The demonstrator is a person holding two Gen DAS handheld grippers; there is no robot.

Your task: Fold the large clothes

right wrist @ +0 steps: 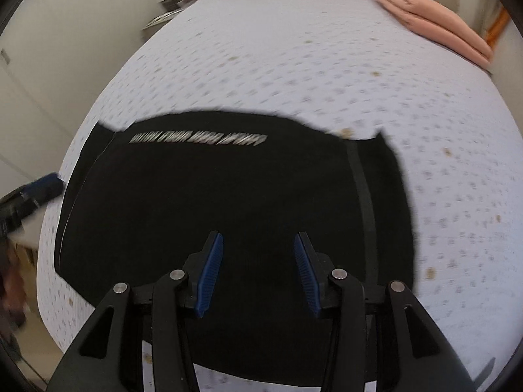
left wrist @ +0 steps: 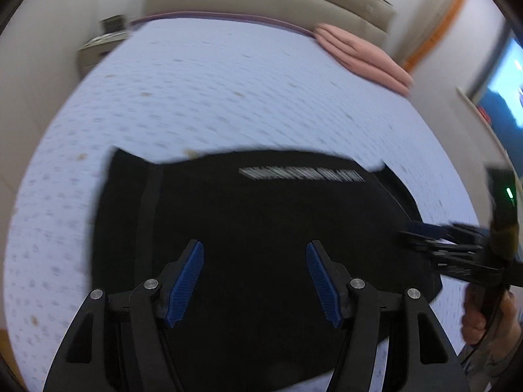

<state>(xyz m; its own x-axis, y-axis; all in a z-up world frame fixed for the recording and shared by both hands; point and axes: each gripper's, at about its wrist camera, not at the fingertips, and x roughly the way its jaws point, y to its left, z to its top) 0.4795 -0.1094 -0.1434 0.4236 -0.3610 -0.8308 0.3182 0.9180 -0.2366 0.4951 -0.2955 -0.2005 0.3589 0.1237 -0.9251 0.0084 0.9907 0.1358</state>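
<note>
A: Where is the garment?

B: The black garment point(left wrist: 248, 228) lies flat on the bed point(left wrist: 196, 91), already folded into a broad block, a line of white lettering point(left wrist: 300, 173) facing up.

A: And the grippers?

B: The left gripper point(left wrist: 255, 281) and the right gripper point(right wrist: 258, 272) hang above it, jaws apart, holding nothing.

A: So which step?

B: Between folds, I judge. Next, each one likely needs to pinch a near corner and carry it across. A pink blanket point(right wrist: 434, 26) sits well apart.
</note>
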